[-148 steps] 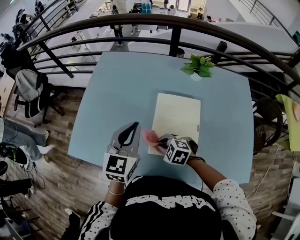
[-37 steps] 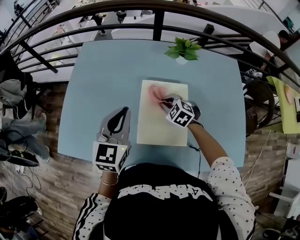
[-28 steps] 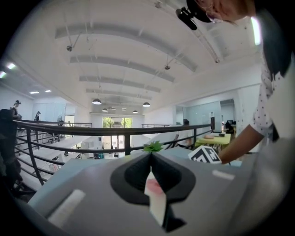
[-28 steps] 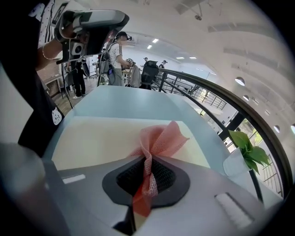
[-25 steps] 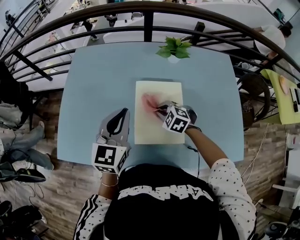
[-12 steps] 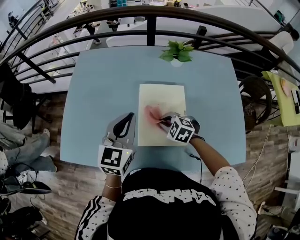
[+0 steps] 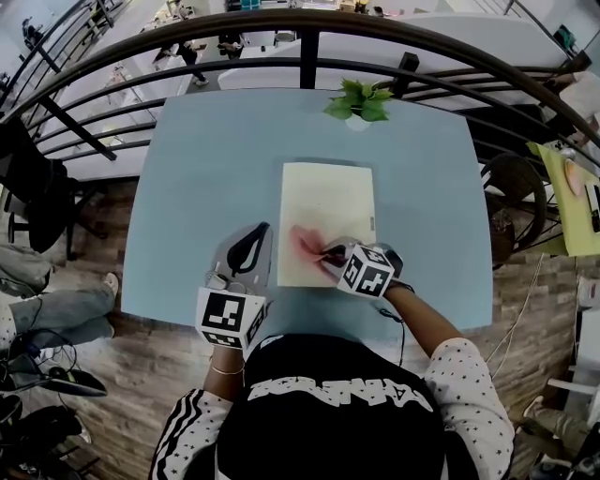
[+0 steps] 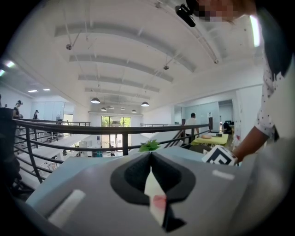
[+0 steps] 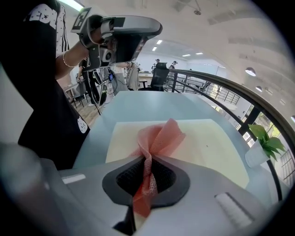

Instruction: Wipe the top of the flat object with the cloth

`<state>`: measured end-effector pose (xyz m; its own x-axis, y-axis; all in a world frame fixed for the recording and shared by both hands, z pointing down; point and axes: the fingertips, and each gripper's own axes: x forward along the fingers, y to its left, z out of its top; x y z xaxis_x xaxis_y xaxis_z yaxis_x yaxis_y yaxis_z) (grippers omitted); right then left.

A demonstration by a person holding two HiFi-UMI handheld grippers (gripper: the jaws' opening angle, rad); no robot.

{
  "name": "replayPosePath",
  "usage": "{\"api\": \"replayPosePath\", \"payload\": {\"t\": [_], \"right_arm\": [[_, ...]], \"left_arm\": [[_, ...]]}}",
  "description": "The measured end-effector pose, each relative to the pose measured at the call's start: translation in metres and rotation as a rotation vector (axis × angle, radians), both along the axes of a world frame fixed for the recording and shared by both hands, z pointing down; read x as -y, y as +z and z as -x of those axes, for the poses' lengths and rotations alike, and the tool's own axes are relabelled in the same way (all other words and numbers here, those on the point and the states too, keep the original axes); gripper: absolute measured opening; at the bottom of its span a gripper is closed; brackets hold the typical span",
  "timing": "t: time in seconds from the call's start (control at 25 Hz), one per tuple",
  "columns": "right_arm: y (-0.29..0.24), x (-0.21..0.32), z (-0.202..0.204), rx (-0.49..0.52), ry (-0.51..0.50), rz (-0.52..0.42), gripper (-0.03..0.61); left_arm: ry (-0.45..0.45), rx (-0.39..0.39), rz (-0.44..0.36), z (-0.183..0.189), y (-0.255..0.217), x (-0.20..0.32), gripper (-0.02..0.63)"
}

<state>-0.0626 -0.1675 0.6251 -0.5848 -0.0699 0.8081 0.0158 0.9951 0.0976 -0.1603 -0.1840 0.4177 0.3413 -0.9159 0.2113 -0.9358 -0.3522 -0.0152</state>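
Observation:
A pale cream flat board [image 7: 330,206] lies on the blue table [image 7: 202,178]. My right gripper [image 7: 325,253] is shut on a pink mesh cloth [image 7: 307,241], which is pressed on the board's near left part. In the right gripper view the cloth [image 9: 159,137] bunches up between the jaws and spreads onto the board [image 9: 207,143]. My left gripper [image 7: 263,228] rests on the table just left of the board, shut with nothing in it. Past the left gripper [image 8: 151,156] a strip of the board [image 8: 151,184] and cloth [image 8: 159,202] shows.
A small potted plant [image 7: 358,101] stands at the table's far edge, beyond the board. A black curved railing [image 7: 309,21] runs behind the table. A chair [image 7: 37,202] is off to the left and a yellow table [image 7: 567,183] to the right.
My right gripper has dragged the cloth from the board's far part towards its near edge. The left gripper has stayed beside the board.

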Motion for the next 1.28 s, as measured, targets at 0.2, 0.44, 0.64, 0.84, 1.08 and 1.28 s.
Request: {"api": "replayPosePath", "payload": {"t": [0.2, 0.44, 0.64, 0.84, 1.08, 1.28], "right_arm": [[0.000, -0.019, -0.002, -0.003, -0.030, 0.021, 0.015], [-0.002, -0.039, -0.003, 0.005, -0.054, 0.060, 0.017], [-0.005, -0.053, -0.002, 0.016, -0.078, 0.098, 0.018], [-0.005, -0.059, -0.002, 0.020, -0.108, 0.111, 0.018], [-0.006, -0.063, -0.002, 0.043, -0.119, 0.186, 0.018], [-0.020, -0.042, -0.009, 0.080, -0.132, 0.153, 0.020]], "left_arm": [[0.000, 0.003, -0.008, -0.001, -0.003, -0.004, 0.000], [-0.007, 0.007, -0.008, 0.001, -0.005, -0.007, 0.000], [-0.010, 0.007, -0.011, 0.002, -0.007, -0.007, 0.000], [-0.012, 0.013, 0.006, 0.003, -0.005, -0.006, 0.000], [-0.025, 0.009, -0.022, 0.004, -0.010, -0.005, 0.000], [-0.048, 0.016, -0.022, 0.007, -0.011, -0.005, 0.000]]}}
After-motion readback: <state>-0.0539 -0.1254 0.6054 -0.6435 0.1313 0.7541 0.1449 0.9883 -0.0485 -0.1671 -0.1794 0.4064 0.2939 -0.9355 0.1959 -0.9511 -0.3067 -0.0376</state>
